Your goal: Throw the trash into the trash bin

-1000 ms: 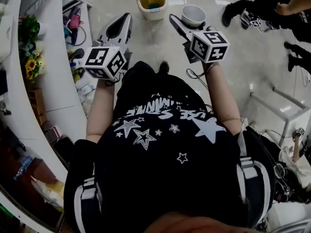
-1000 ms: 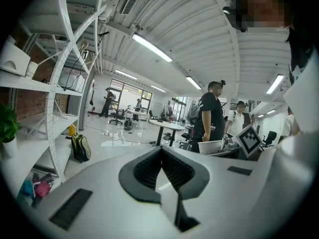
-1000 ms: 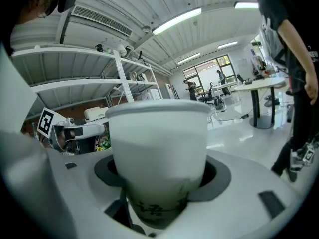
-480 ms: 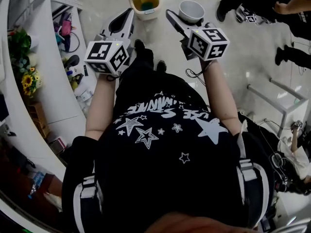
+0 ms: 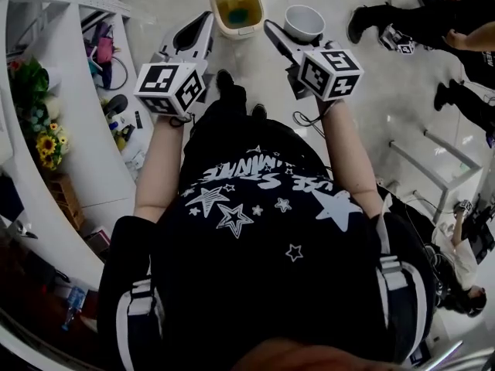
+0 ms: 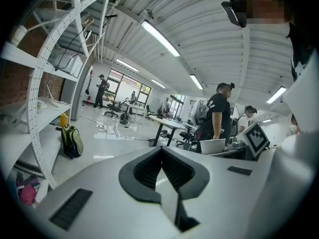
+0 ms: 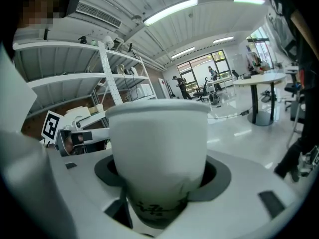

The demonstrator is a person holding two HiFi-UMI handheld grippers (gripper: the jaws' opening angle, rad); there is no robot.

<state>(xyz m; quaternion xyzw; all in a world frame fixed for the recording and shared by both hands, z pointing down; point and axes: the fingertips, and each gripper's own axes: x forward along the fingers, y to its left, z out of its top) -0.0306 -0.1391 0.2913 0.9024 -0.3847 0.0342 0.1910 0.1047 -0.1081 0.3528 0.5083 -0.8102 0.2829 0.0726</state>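
Right gripper view: the right gripper [image 7: 159,172] squeezes a white cup [image 7: 158,138]. Head view shows it in the air near the open trash bin [image 5: 236,6]. The left gripper [image 6: 161,152] is pinched shut, empty.

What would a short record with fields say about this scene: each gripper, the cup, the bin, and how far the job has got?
left gripper: jaws together, nothing between them
right gripper: closed on the cup
cup: white paper, mouth up, gripped near its base
bin: on the floor ahead of both grippers, lid open, something teal inside
stage: cup not yet in the bin
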